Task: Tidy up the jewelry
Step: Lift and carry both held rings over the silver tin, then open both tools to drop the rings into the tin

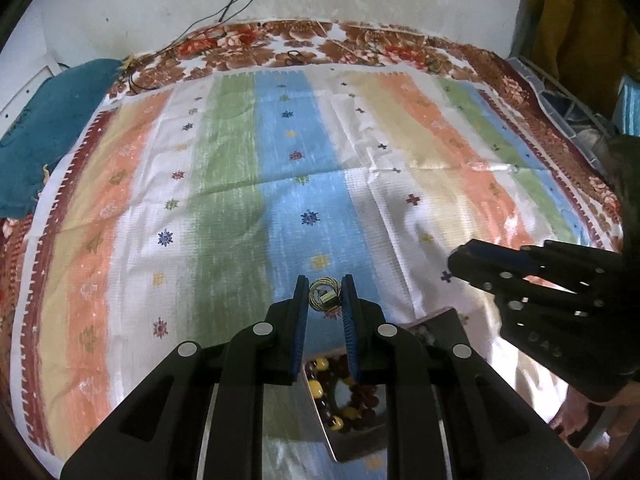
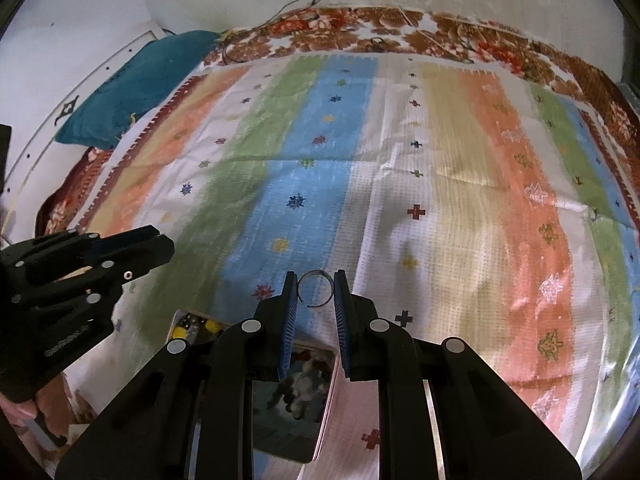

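A small gold ring with a square setting was held between the fingertips of the left gripper, the blue pads closed in against its two sides. In the right wrist view an open-band silver ring was pinched in the same way by the right gripper, its gap turned toward six o'clock. Both pieces were carried clear of the striped cloth, which was spread over a flower-patterned bedspread.

Directly below the left gripper, at about six o'clock in its view, a metal tray was seen, with a beaded bracelet of dark red and yellow beads lying inside. In the right wrist view a second compartment of the tray, at about six o'clock, was seen to hold pale blurred pieces that could not be told apart.

The task was judged well under way: part of the jewelry had been stowed, and two rings were in hand but not yet set down. No other loose jewelry was seen on the cloth, so what remained looked chiefly like placing these two rings in the tray.
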Demonstrator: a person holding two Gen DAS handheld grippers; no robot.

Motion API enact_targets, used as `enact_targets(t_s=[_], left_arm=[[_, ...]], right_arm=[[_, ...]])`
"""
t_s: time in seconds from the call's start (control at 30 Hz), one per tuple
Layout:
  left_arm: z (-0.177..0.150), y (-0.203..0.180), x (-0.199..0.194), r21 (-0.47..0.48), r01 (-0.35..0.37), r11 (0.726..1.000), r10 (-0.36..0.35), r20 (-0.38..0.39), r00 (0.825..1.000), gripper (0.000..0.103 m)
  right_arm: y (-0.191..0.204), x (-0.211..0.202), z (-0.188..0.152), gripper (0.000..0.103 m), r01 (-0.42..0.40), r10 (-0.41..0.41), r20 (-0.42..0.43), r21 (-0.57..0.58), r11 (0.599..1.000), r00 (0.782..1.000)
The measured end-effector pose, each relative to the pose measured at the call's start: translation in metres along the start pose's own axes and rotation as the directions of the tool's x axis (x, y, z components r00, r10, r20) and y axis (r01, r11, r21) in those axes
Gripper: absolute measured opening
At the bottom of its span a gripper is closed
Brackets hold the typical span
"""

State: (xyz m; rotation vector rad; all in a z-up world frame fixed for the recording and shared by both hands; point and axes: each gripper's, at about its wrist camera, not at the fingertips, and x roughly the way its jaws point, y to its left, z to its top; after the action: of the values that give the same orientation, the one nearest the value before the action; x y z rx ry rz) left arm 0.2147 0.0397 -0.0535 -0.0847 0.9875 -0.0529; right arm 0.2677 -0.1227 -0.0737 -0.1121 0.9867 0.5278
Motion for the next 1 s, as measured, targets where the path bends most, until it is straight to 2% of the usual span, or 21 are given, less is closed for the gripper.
enact_targets(t_s=[0.43, 0.57, 0.73, 1.0], left_arm=[[-0.024, -0.007, -0.038, -0.011, 0.046, 0.999, -0.045, 0.067, 0.997, 0.016], [-0.033, -0.009, -0.041, -0.010, 0.035, 0.999, -0.034, 0.060, 0.998, 0.016], [-0.039, -0.017, -0.043, 0.011, 0.028, 1.000, -0.028, 0.061, 0.998, 0.016], [-0.040, -0.017, -0.045, 0.015, 0.058, 0.998, -0.059, 0.064, 0.996, 0.016]], right_arm=[[0.006, -0.030, -0.024, 0.019, -0.068, 0.068, 0.038, 0.012, 0.998, 0.997], [0.013, -0.036, -0.031, 0.019, -0.060, 0.061, 0.041, -0.010, 0.998, 0.997], [0.016, -0.039, -0.036, 0.019, -0.089, 0.089, 0.040, 0.000, 0.996, 0.995], [0.015, -0.038, -0.037, 0.019, -0.123, 0.122, 0.032, 0.017, 0.992, 0.992]])
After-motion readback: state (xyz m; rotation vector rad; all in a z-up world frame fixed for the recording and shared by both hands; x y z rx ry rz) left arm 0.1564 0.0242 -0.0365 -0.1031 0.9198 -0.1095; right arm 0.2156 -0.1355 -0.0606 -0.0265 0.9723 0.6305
